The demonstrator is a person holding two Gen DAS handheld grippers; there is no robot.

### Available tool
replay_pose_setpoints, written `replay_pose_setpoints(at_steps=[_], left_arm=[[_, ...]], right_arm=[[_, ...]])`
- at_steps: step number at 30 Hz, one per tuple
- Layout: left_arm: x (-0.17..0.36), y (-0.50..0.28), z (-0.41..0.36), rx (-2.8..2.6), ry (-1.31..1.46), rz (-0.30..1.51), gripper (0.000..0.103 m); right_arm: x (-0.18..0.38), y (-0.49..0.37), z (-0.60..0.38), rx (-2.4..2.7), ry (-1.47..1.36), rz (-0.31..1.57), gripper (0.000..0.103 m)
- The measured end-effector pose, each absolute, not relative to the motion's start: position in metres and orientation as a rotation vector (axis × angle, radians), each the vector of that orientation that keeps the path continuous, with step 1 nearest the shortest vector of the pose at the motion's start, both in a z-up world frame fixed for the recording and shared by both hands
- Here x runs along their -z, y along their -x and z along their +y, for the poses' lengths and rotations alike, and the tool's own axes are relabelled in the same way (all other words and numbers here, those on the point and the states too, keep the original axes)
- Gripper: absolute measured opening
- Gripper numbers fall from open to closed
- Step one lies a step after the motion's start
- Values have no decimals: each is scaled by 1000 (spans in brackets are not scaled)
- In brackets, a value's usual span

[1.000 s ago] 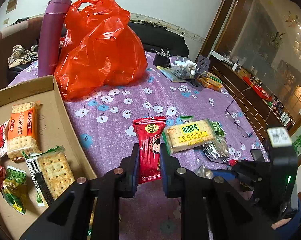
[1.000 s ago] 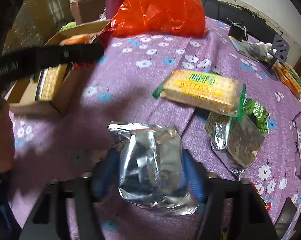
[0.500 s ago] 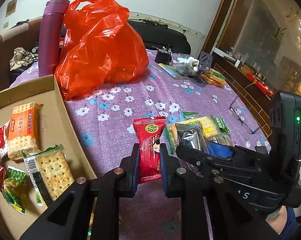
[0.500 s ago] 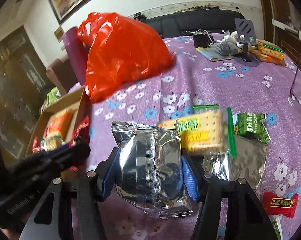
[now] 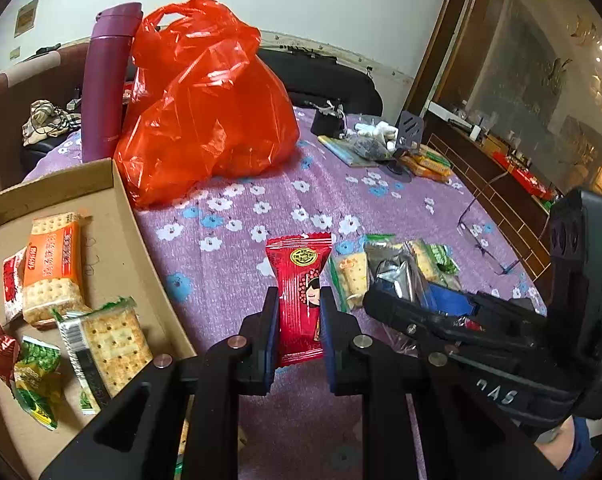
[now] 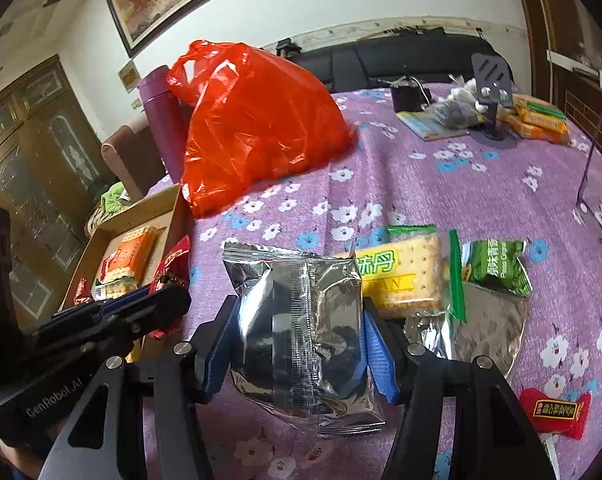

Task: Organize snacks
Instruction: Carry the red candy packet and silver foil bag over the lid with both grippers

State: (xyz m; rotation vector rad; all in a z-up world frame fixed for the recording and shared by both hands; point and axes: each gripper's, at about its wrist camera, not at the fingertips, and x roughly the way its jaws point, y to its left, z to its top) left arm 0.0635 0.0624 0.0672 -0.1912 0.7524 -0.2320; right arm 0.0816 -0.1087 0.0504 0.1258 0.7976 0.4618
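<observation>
A: So, left view: what's in the box (image 5: 117, 216)?

B: Cracker packs (image 5: 53, 264) and small snacks. Right of the box, the left gripper (image 5: 299, 320) pinches a red packet (image 5: 299, 292), tilted down over the cloth.

A: Right view?

B: The right gripper (image 6: 299, 336) clamps a foil pack (image 6: 301, 320), right of the box (image 6: 165, 208); the pack's front is hidden.

The right claw (image 6: 299, 344) grips a silver pouch (image 6: 301, 332) by its sides, blue pads pressed against the foil, above the purple flowered bench (image 6: 441, 184). Just behind the pouch lie a cracker pack (image 6: 405, 276) and a green packet (image 6: 497, 266). The left claw (image 6: 157, 304) holds a red packet (image 6: 173, 268) beside the box (image 6: 157, 212). A red bag (image 6: 257, 124) stands behind.
</observation>
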Motion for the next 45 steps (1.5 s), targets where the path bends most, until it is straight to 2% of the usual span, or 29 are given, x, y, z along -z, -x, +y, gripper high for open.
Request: replay_pose_setpoints(at_steps=[9,17,27,35,45], left_arm=[[-89,-64,102,170,273,714,18],[-106,-60,164,36,288,684,18],[-77,-74,253,-133,438,767,18],[-63,-77,259,-211,417,810,18],[-59,-77,263,-248,403,823,18]], right_arm=[[-56,-72,-93,-490,-72,743,63],[-66,-71,-73,-533,-109,785,64],[-89,-75,32,-725,-115,830,64],[-65,-83,88,-750,-107,889,64],[-70,-77,86,-772,-109,810,64]])
